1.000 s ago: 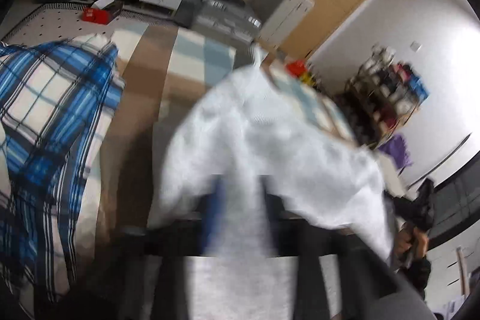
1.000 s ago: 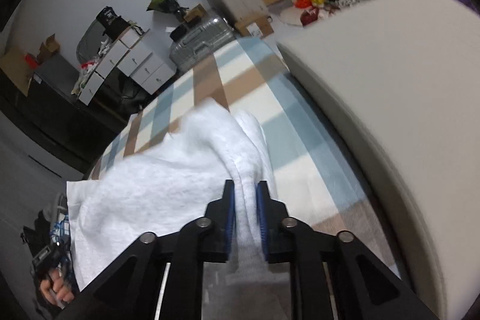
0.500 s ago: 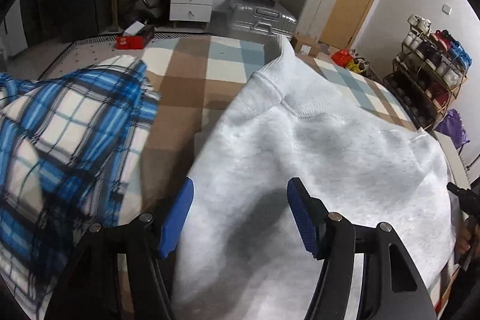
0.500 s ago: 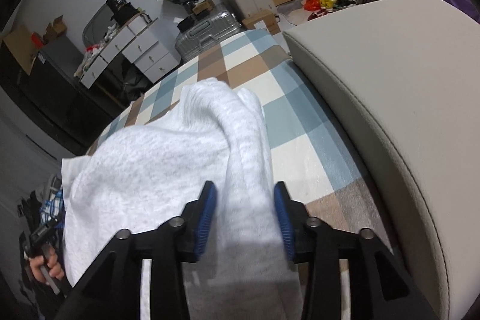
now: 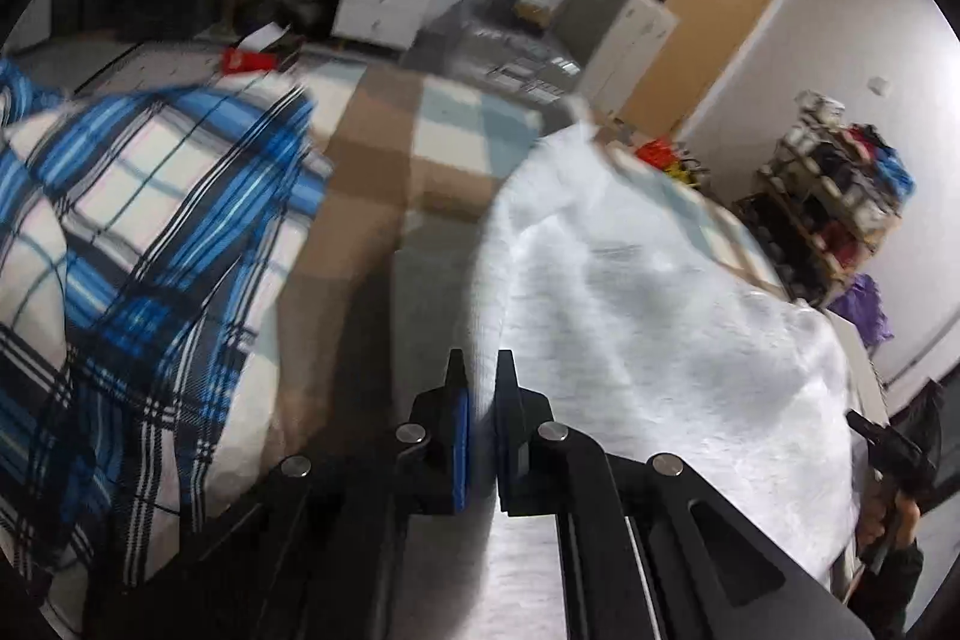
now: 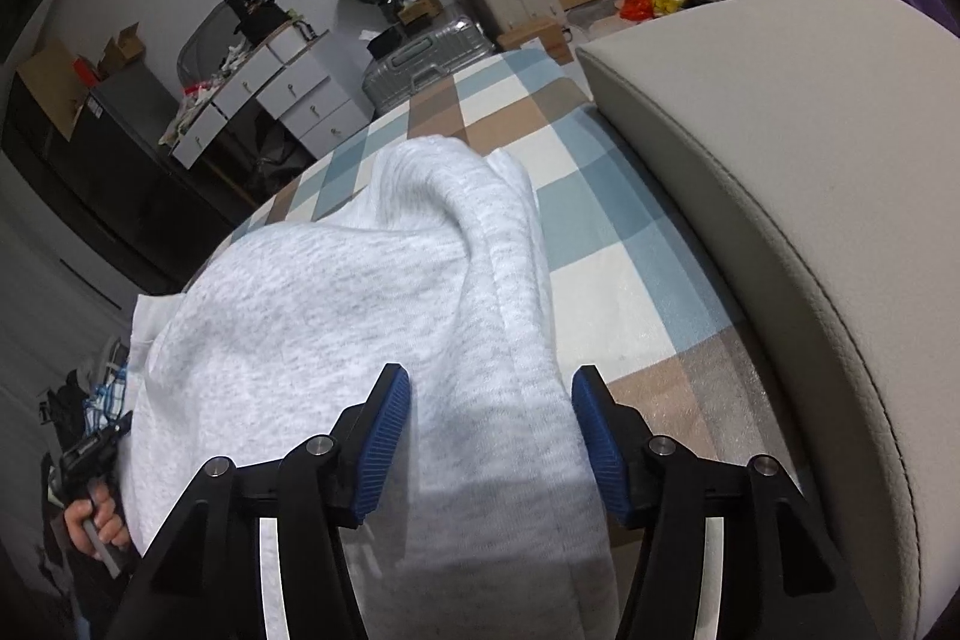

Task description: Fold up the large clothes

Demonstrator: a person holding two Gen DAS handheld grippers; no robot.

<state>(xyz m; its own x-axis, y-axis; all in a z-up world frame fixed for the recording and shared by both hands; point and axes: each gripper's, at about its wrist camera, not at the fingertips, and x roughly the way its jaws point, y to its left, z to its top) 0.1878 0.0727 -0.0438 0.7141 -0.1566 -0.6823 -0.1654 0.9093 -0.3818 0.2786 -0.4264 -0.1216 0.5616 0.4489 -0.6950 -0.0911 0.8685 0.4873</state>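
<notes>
A light grey sweatshirt (image 5: pixel 648 340) lies spread over the checked bedcover (image 5: pixel 444 142). My left gripper (image 5: pixel 480 388) is shut on the sweatshirt's left edge, with a thin strip of cloth pinched between the blue pads. In the right wrist view a thick fold of the sweatshirt (image 6: pixel 336 316) runs between the fingers of my right gripper (image 6: pixel 491 424). Its jaws are opening and the pads stand apart at the sides of the fold. The left wrist view is blurred.
A blue plaid garment (image 5: pixel 150 220) lies bunched on the bed, left of the sweatshirt. A padded beige headboard (image 6: pixel 780 130) borders the bed on the right. Drawers (image 6: pixel 288 94), suitcases (image 6: pixel 420 58) and a shoe rack (image 5: pixel 840 196) stand around the room. A hand (image 6: pixel 96 520) shows at lower left.
The left gripper went from wide open over the sweatshirt to shut on its edge. The right gripper, shut on the fold a second ago, has opened wide and let it go.
</notes>
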